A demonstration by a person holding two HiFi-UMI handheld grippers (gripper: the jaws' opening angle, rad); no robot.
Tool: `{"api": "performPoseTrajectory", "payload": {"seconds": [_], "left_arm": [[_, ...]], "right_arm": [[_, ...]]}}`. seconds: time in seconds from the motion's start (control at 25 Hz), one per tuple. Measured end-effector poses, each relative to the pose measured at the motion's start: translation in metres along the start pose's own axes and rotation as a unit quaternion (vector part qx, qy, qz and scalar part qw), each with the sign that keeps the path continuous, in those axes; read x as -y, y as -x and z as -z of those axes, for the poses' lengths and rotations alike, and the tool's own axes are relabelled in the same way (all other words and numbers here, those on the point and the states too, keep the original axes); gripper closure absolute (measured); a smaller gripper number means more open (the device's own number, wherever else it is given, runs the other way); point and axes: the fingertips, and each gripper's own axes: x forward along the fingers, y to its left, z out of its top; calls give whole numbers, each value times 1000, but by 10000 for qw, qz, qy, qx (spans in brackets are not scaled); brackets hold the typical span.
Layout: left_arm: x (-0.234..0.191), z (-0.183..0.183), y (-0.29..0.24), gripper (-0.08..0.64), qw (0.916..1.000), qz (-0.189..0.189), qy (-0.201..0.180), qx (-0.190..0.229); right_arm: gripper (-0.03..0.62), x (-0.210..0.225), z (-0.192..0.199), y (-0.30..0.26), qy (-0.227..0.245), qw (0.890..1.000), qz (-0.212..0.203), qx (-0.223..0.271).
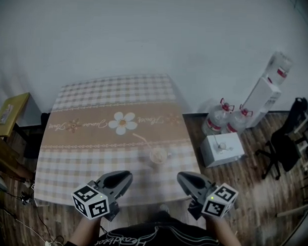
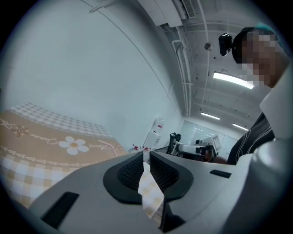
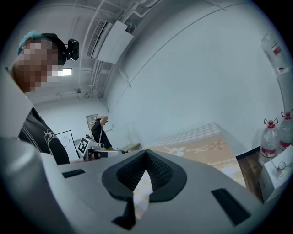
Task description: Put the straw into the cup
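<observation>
Nearest the person, at 6 o'clock in the head view, the two grippers hang over the near edge of the table, well apart from each other and from the task's things. The left gripper [image 1: 123, 178], at 7 o'clock, has its black ribbed pads [image 2: 130, 171] a narrow slit apart. Only the cloth shows through the slit, so it holds nothing. The right gripper [image 1: 186, 180], at 5 o'clock, has its pad tips meeting and is also empty.

Further out, at about 12 o'clock from the midpoint between them, a small clear plastic cup [image 1: 158, 156] stands upright on the beige-and-white checked tablecloth [image 1: 87, 148] with its daisy band. A thin pale straw [image 1: 139, 139] rises from the cup and leans towards 10 o'clock.

As I read it, the straw is already in the cup and the placing step is over. Nothing more seems needed beyond keeping both grippers clear of the cup, which looks light and easy to tip.

The cup is small and soft in focus, so how deep the straw sits cannot be told. Neither gripper view shows the cup clearly. The person's forearms are cut off at the lower edge of the head view.

Beyond the table, at 2 o'clock, large clear water bottles with red caps [image 1: 217, 119] stand on the wooden floor.
</observation>
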Motion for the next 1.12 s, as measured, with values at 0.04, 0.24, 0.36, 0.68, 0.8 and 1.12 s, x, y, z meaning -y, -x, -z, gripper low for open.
{"api": "performPoseTrajectory", "payload": {"seconds": [0.04,0.24,0.36,0.68,0.8,1.12], "left_arm": [[9,-2,6,525,9999,73,-70,50],[54,-15,33,561,9976,538,-279,341],[66,-19,43,563,9970,591,-258,433],[79,-24,52,563,9971,579,-206,450],[82,-24,53,563,9971,588,-217,436],[78,-22,52,563,9970,608,-171,457]], "right_arm": [[580,-7,1,2,30,10000,-18,42],[580,-42,2,13,15,9994,-195,284],[580,-61,-4,20,-208,9976,-451,478],[580,-93,-10,37,64,9957,-681,628],[580,-98,-7,37,225,9961,-651,543],[580,-96,-2,36,306,9972,-509,462]]}}
